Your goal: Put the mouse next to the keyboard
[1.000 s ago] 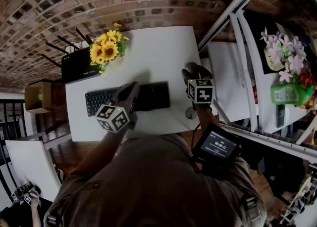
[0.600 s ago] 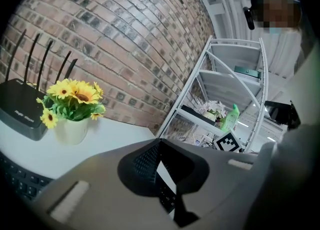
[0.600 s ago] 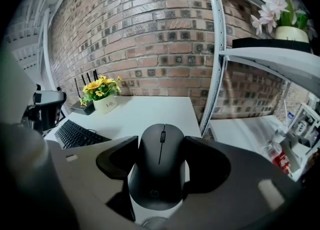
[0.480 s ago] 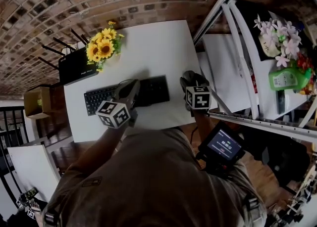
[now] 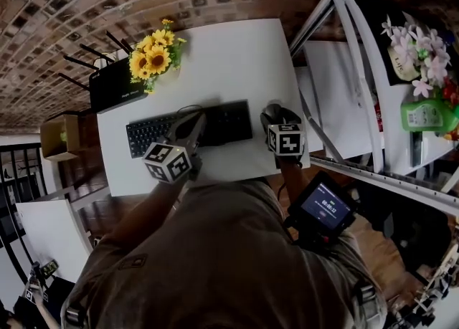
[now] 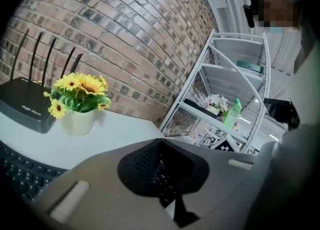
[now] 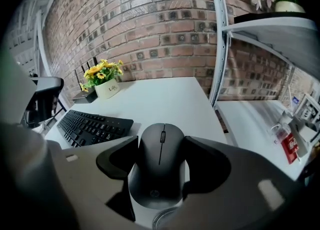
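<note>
A dark grey mouse point(image 7: 160, 174) sits between the jaws of my right gripper point(image 7: 160, 145), and both jaws press on its sides. In the head view that gripper point(image 5: 275, 114) and the mouse point(image 5: 270, 111) are just right of the black keyboard point(image 5: 154, 132), near the table's right front corner. I cannot tell whether the mouse rests on the white table point(image 5: 237, 55). The keyboard point(image 7: 92, 126) lies left of the mouse. My left gripper point(image 5: 195, 123) hovers over the keyboard's middle, shut and empty point(image 6: 160, 143); keys show through the gap behind its jaws.
A pot of sunflowers point(image 5: 155, 56) and a black router point(image 5: 115, 91) with antennas stand at the table's back left. A white metal shelf rack point(image 5: 337, 69) with flowers and a green bottle point(image 5: 424, 114) stands close on the right. A small round disc point(image 7: 167, 221) lies under the mouse's rear.
The right gripper with the mouse has drifted slightly closer to the keyboard's right end and the table's front edge. The left gripper stays over the keyboard. The head camera shifted a little.
</note>
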